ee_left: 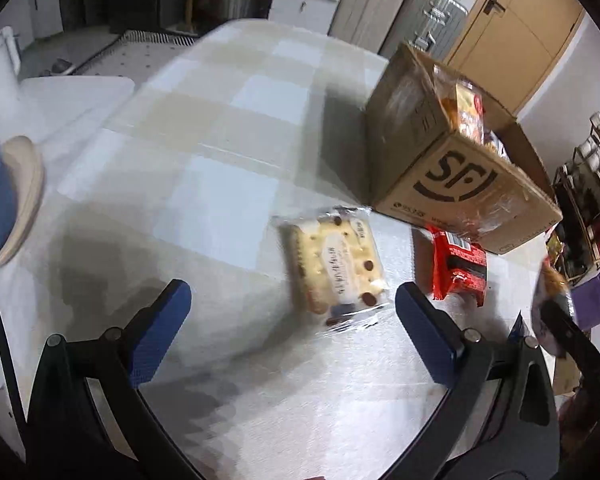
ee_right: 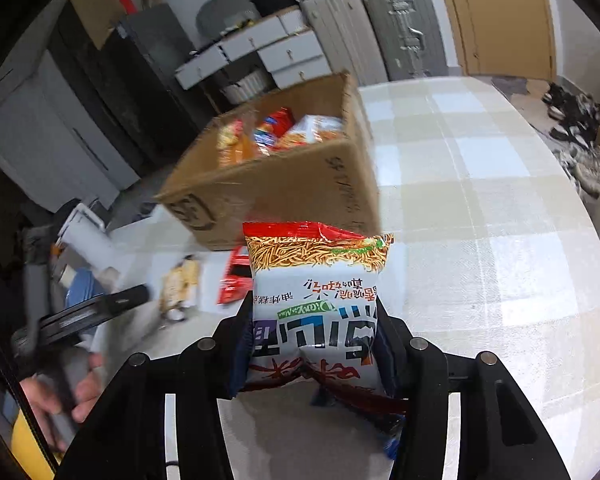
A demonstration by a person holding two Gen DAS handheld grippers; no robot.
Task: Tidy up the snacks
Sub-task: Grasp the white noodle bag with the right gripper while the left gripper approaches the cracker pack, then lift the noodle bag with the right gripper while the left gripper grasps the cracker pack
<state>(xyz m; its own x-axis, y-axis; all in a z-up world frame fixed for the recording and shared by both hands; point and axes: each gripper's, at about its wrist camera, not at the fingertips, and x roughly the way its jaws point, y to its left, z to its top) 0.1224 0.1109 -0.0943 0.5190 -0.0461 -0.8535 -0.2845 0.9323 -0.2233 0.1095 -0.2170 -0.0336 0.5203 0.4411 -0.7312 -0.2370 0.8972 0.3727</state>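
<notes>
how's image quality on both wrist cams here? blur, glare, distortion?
Left wrist: motion blur smears the box and cookie pack; soft shadows, mild sheen on the tablecloth. Right wrist: noodle bag in the right tool is sharp, surroundings blurred. Both: strong fisheye bending, dark corners.

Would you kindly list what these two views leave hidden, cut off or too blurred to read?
- Left wrist view: most of what is in the box, hidden by its wall.
- Left wrist view: red packet partly behind the box; print blurred.
- Right wrist view: bottom of the noodle bag, hidden between the right gripper fingers.
- Right wrist view: left gripper tips, blurred.
</notes>
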